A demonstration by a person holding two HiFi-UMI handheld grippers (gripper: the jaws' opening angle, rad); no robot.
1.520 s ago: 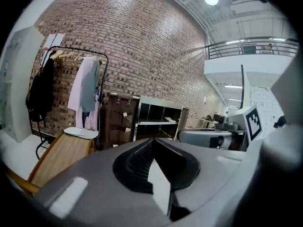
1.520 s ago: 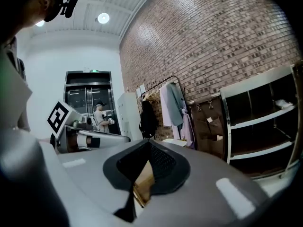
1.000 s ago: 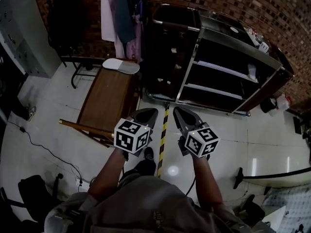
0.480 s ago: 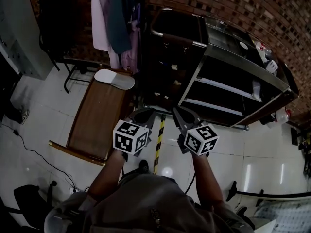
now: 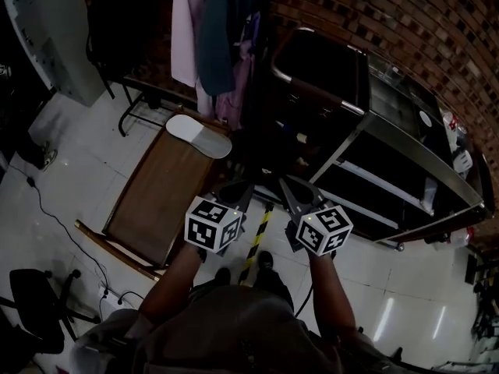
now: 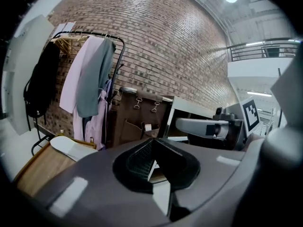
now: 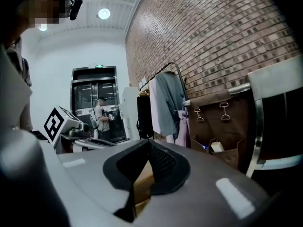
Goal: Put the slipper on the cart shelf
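Note:
A pale grey slipper point(image 5: 199, 135) lies on the far end of a low wooden table point(image 5: 156, 209), also seen as the slipper point(image 6: 71, 147) at the lower left of the left gripper view. The metal cart point(image 5: 405, 174) with open shelves stands to the right, against the brick wall. My left gripper point(image 5: 234, 195) is held in front of me, short of the table's near right corner, its jaws shut and empty. My right gripper point(image 5: 299, 195) hangs beside it over the floor, also shut with nothing in it. In the gripper views, the left gripper point(image 6: 152, 144) and the right gripper point(image 7: 147, 145) point toward the cart and the clothes rack.
A clothes rack point(image 5: 214, 29) with hanging garments stands behind the table. A brown bag point(image 6: 142, 119) hangs on the cart's near end. Yellow-black floor tape point(image 5: 257, 236) runs between the grippers. A chair base point(image 5: 35, 306) and cable lie at the left. A person point(image 7: 101, 118) stands far off.
The table, slipper and cart have shifted in the head view as the person stepped and turned; the slipper now lies closer ahead of the left gripper. Both grippers stay shut.

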